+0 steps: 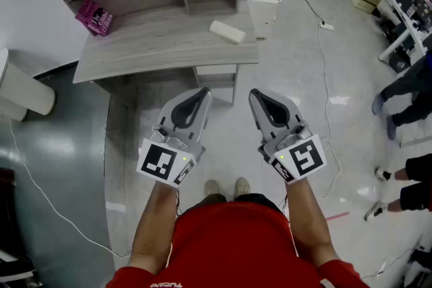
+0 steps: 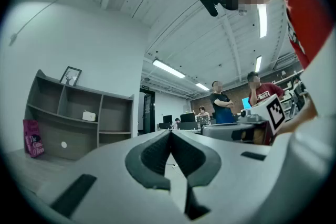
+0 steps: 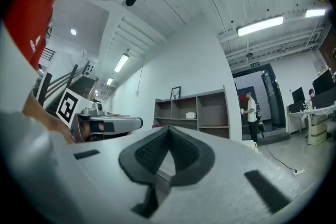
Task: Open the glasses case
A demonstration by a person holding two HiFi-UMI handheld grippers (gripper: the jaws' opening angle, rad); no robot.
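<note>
The task has not begun: this is the approach step. The white glasses case (image 1: 227, 31) lies closed on the grey desk (image 1: 148, 47), near its front edge toward the right corner, with nothing touching it. A pink box (image 1: 94, 17) leans at the desk's back left, well apart from the case.

The left gripper (image 1: 202, 93) and right gripper (image 1: 257, 95) hang side by side over the floor, short of the desk's front edge. Each has its jaws clenched together on nothing, as both gripper views show.

Next, I judge, both grippers must move forward to the case and spread their jaws, one to steady the base and the other to lift the lid.
</note>
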